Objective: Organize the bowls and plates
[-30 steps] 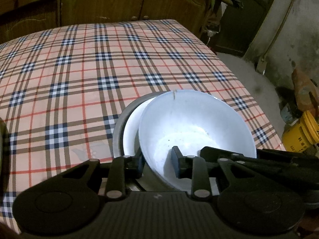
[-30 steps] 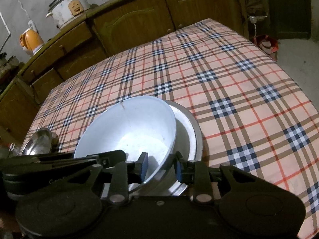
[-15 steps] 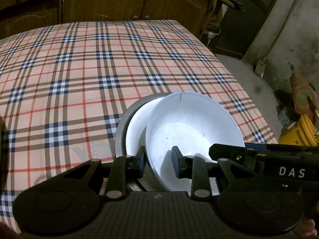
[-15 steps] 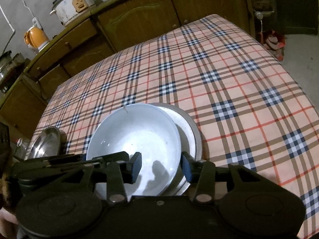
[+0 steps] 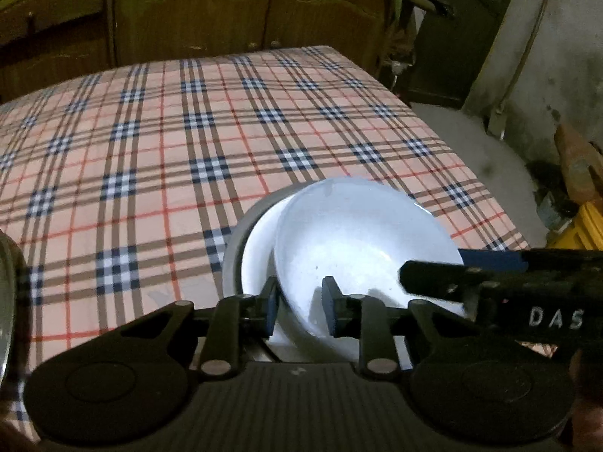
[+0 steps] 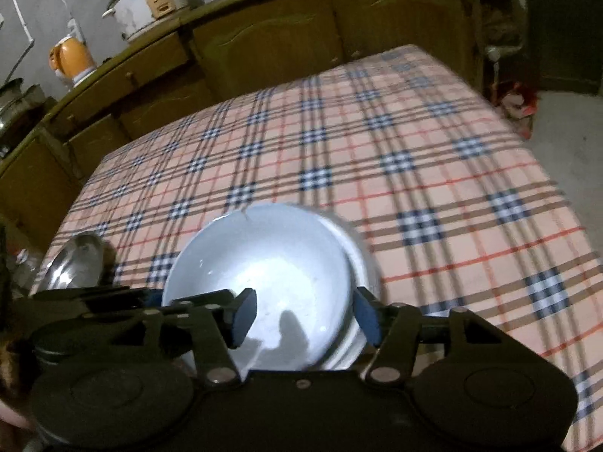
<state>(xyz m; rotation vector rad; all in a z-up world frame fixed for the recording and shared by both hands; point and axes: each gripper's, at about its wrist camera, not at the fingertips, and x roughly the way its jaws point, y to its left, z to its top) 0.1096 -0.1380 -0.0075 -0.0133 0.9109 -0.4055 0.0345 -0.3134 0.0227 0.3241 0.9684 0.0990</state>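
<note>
Both wrist views look steeply down, close over one white bowl (image 5: 361, 233) (image 6: 264, 260).

Bowl (image 5: 361, 241) sits in plate (image 5: 256, 252) at near edge of bench (image 5: 150, 150), leaning toward plate's right side. My left claw (image 5: 299, 305) grips bowl's near rim. My right claw (image 6: 303, 318) straddles bowl's near right rim, jaws opening, pads off it. Metal dish (image 6: 73, 263) lies left of bowl. Cabinets (image 6: 264, 37) stand behind bench; cooker (image 6: 147, 0) and kettle (image 6: 69, 58) on top.
</note>
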